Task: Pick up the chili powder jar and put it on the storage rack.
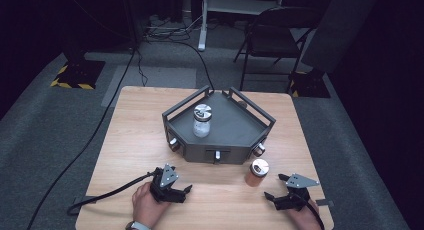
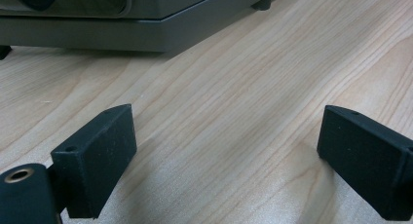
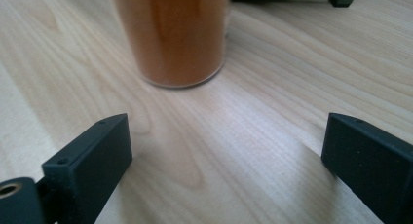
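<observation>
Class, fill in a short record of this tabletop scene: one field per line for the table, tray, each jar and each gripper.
table: light wooden top
tray: grey railed tray at the table's far middle
jar in tray: clear jar with white contents, upright, metal lid
jar on table: orange-filled jar, upright, in front of the tray's right corner
left gripper: open, nothing between its jaws
right gripper: open, pointing at the orange-filled jar, apart from it

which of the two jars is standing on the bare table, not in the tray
The orange-filled jar with the copper-coloured lid, in front of the right gripper. The other jar, with white contents and a silver lid, stands inside the grey tray.
</observation>
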### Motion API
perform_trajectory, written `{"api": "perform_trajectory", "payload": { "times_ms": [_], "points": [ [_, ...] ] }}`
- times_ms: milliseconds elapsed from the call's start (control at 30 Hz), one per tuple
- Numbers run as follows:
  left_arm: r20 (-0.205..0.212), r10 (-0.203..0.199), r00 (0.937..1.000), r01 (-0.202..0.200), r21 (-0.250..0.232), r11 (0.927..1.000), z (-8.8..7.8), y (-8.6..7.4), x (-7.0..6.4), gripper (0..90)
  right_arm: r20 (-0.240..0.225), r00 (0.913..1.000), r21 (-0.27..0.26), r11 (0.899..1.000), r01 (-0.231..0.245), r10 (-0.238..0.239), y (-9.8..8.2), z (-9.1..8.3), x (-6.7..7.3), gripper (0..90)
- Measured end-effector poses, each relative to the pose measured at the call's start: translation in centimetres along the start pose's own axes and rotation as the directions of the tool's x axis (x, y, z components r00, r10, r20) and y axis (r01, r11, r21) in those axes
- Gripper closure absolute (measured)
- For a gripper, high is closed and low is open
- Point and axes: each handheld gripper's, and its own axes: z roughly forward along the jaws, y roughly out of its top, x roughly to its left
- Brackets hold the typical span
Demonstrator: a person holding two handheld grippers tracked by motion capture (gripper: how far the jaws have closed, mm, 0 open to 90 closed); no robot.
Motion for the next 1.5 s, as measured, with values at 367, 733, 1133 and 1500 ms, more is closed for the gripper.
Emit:
{"api": "perform_trajectory", "payload": {
  "times_ms": [367,733,1133,1500],
  "points": [
    [-0.002,-0.002,1.0000,0.002,-0.001,1.0000,0.0,0.0,0.0,6.9,0.006,0.9987,-0.150,0.987,0.050,-0.050,1.6,-2.4,2.2,4.3],
    [-0.002,-0.001,1.0000,0.001,-0.001,1.0000,0.0,0.0,0.0,6.9,0.007,1.0000,-0.354,0.935,0.009,-0.007,1.9,-4.6,3.3,4.9],
    [-0.014,-0.005,0.9999,0.005,0.000,1.0000,0.1,0.0,-0.2,7.4,-0.013,0.9996,-0.346,0.938,0.019,-0.025,3.0,-2.6,3.0,5.0],
    [-0.018,-0.006,0.9998,0.006,0.000,1.0000,0.0,0.0,-0.3,7.4,-0.030,0.9995,-0.352,0.936,-0.009,-0.001,4.8,0.1,2.6,5.9]
  ]
}}
